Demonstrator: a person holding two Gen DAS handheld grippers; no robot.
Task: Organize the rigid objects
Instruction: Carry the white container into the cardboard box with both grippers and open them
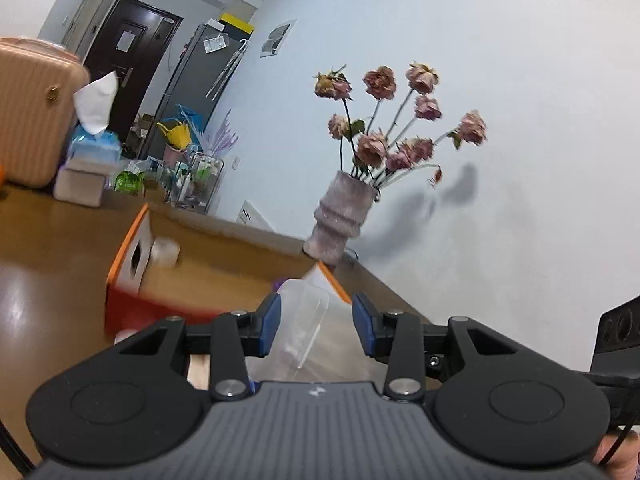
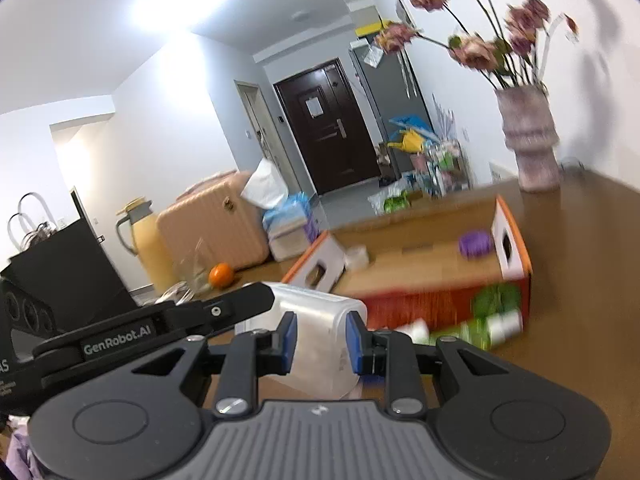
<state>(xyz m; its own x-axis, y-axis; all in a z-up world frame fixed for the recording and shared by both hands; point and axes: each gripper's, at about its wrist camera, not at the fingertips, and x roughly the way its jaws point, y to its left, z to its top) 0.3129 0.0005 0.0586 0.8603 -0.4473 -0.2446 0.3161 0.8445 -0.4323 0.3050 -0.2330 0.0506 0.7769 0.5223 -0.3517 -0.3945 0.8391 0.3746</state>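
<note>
Vase [image 1: 339,216] of dried roses [image 1: 380,120] by wall; pink suitcase [image 2: 212,224], tissue pack [image 1: 94,146], orange [image 2: 221,274] beyond

Motion blur smears the cardboard box [image 2: 420,276] on the wooden table [image 2: 580,280]; its printed front is unreadable. The vase's flowers [image 2: 480,48] are cut off by the top edge.

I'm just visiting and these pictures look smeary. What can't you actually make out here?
- Printing on the orange box, right wrist view: motion blur.
- Underside of the clear plastic container, both views: hidden behind the right gripper and left gripper.
- Paper on the dark door: too small to read.
</note>
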